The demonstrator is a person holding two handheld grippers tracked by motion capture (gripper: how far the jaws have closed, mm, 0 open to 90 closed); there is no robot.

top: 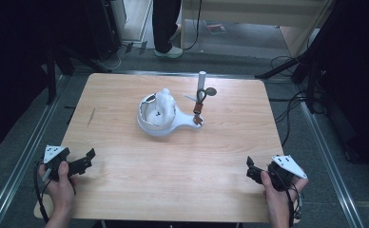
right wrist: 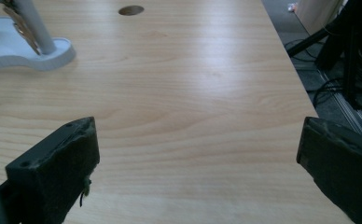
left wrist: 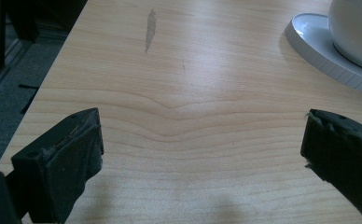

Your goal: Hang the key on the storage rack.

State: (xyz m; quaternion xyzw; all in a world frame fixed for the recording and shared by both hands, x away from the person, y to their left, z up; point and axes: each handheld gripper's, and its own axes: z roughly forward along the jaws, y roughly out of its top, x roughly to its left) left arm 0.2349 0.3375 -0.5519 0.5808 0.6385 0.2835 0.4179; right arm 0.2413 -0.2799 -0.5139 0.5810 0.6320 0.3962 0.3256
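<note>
A white stand [top: 160,127] sits mid-table, with a round dish and a thin upright post [top: 201,81]. A white lumpy object [top: 163,102] rests in the dish. A brown strap with a dark loop [top: 199,108] hangs on the post. My left gripper [top: 88,160] is held over the near left corner, open and empty, well short of the stand. My right gripper [top: 249,169] is open and empty near the front right. In the left gripper view the jaws [left wrist: 202,140] spread wide, with the dish rim [left wrist: 319,51] at upper right. In the right gripper view the jaws [right wrist: 198,144] stand wide apart, with the stand's foot [right wrist: 39,56] at upper left.
A dark round spot [top: 211,91] lies on the wooden table [top: 125,190] behind the post, also in the right gripper view [right wrist: 131,10]. A grey smear [left wrist: 149,29] marks the left side. Cables [top: 292,104] trail on the floor at right. A person's feet [top: 168,51] stand beyond the far edge.
</note>
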